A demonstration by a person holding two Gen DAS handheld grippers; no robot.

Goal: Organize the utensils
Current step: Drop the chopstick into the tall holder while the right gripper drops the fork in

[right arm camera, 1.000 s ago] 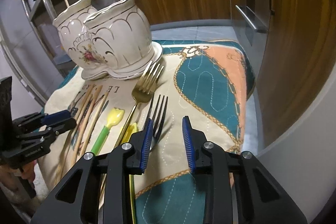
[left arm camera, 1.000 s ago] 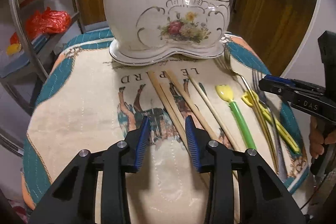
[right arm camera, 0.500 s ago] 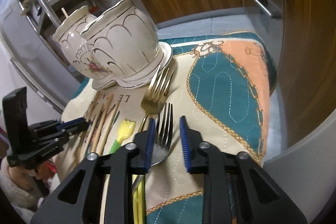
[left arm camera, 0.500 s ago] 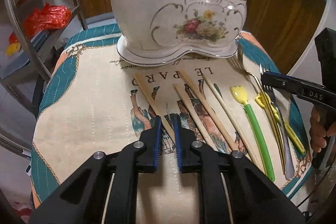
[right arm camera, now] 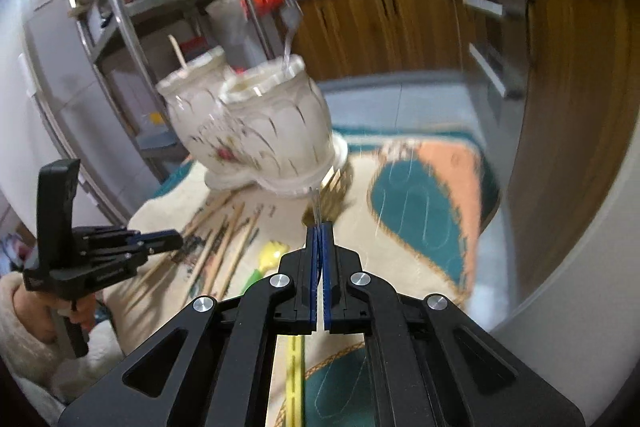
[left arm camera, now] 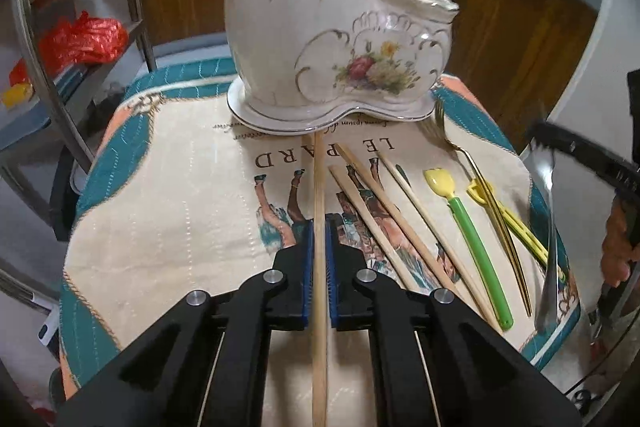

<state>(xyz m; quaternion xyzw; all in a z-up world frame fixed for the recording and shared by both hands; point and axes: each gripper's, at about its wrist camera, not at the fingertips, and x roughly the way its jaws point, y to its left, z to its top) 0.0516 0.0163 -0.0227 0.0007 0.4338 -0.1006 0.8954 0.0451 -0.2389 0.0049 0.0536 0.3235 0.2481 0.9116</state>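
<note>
Utensils lie in a row on the cloth (left arm camera: pixel 168 187) before the holder (left arm camera: pixel 320 27): chopsticks (left arm camera: pixel 384 203), green spoon (left arm camera: pixel 472 231), gold fork (left arm camera: pixel 492 199). Left gripper (left arm camera: pixel 319 227) clamps one chopstick (left arm camera: pixel 319 187). Right gripper (right arm camera: pixel 319 231) pinches the silver fork (left arm camera: pixel 550 227), lifted clear.

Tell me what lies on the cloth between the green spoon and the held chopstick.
Three loose chopsticks lie between the green spoon and the held chopstick; the left wrist view shows it.
</note>
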